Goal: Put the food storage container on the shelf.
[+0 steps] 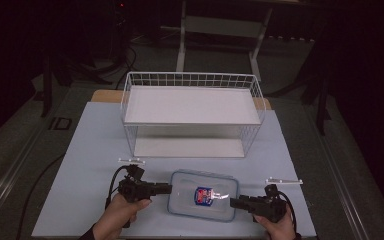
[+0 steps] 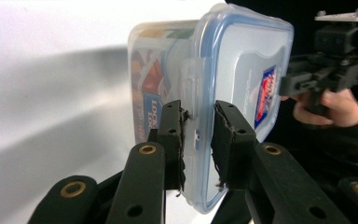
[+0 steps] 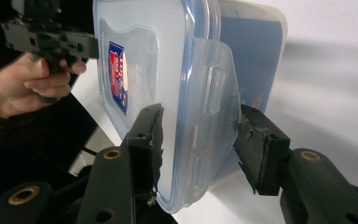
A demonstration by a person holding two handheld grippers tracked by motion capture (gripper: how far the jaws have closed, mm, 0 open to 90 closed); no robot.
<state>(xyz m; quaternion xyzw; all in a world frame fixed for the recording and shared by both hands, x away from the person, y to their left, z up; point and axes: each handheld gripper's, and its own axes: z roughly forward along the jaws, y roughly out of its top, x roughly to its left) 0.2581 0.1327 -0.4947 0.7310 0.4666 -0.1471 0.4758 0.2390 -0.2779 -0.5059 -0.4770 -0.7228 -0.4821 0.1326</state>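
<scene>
- The clear plastic food box with a blue-edged snap lid lies flat on the pale blue table top, in front of the white wire basket shelf; a red and blue sticker sits in the middle of the lid
- The left gripper is at the box's left end; its jaws stand narrow, with the lid's side flap between the two worn pads; the pads look to be touching or almost touching the flap, and I cannot tell if they press it
- The right gripper is at the box's right end; its jaws stand half wide around the other side flap; the lid-side pad is close to the lid, and the far pad has a gap to the flap
- The job in hand looks like working the two end flaps; I cannot tell if they are being snapped shut or popped open
- To do it well: keep each flap in the middle of its pads; squeeze slowly; keep both hands level so the box does not slide or tip
- The box is smooth, shiny and see-through with round corners, so it may slip; the flaps are thin and bendy; the pads are black, rough and frayed; the basket is thin wire with flat white shelves
</scene>
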